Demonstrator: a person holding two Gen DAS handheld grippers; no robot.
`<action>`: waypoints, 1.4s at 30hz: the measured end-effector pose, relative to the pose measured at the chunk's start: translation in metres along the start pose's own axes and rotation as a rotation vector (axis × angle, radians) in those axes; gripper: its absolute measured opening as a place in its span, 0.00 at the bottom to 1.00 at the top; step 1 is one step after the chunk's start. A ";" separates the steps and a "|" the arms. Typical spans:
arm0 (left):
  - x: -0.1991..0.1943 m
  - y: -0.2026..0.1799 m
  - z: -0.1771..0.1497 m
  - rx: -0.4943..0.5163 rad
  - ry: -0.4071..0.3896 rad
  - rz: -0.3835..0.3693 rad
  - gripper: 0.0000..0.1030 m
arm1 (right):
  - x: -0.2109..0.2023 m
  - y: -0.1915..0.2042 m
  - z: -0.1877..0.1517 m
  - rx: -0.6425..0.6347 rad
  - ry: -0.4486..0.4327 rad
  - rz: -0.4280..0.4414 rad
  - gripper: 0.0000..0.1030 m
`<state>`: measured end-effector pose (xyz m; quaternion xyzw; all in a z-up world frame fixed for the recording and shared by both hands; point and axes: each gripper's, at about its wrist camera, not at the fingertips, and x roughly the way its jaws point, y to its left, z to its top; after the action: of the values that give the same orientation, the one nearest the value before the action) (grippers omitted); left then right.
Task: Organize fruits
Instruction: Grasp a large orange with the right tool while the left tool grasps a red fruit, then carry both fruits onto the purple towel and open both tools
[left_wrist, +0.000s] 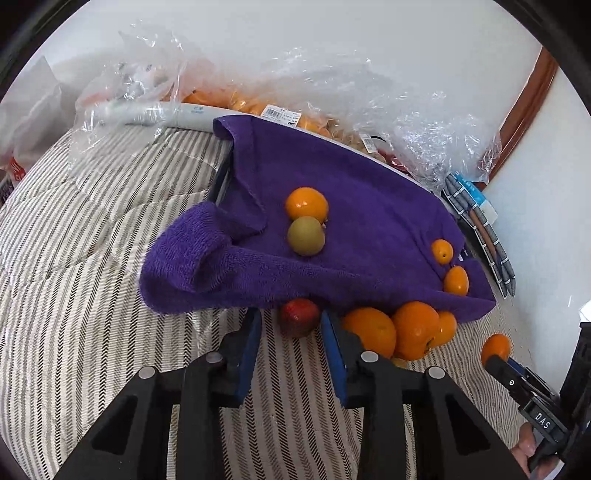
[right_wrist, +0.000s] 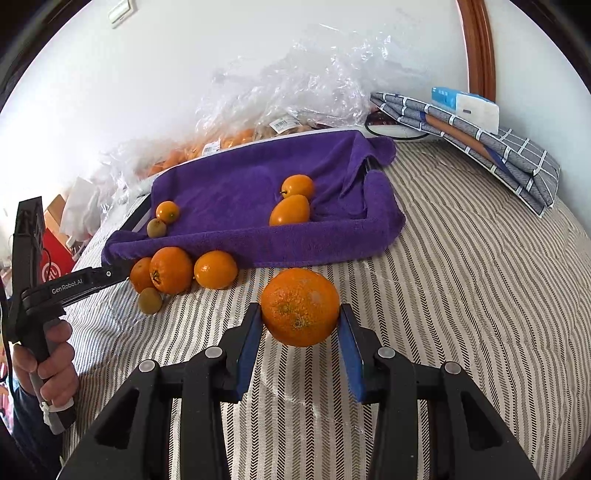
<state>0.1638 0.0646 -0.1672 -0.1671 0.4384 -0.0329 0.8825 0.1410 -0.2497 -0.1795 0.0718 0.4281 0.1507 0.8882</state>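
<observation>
Currently, a large orange (right_wrist: 300, 307) is clamped between the blue pads of the right gripper (right_wrist: 301, 325) and held above the striped bedcover (right_wrist: 461, 295), in front of the purple towel (right_wrist: 240, 192). A red fruit (left_wrist: 299, 316) is seen at the towel's near edge, between the fingertips of the left gripper (left_wrist: 291, 326); its jaws are drawn close around the fruit, but whether the pads press on it cannot be told. Three oranges (left_wrist: 397, 330) are bunched just beside that gripper's right finger.

Left gripper (left_wrist: 291, 328) fingers (left_wrist: 251, 339) flank a red fruit (left_wrist: 299, 316) beside the purple towel (left_wrist: 332, 229).
</observation>
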 end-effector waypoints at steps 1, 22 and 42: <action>0.001 -0.001 0.000 0.005 -0.001 0.005 0.30 | 0.001 0.000 0.000 0.002 0.001 0.002 0.40; -0.024 -0.009 -0.005 0.069 -0.088 0.016 0.22 | -0.005 0.015 0.006 -0.022 -0.017 -0.020 0.40; -0.023 -0.017 0.057 0.041 -0.162 0.014 0.22 | -0.004 0.000 0.085 -0.020 -0.142 -0.073 0.40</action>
<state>0.1963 0.0687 -0.1126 -0.1481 0.3661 -0.0222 0.9184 0.2050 -0.2509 -0.1240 0.0576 0.3646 0.1170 0.9220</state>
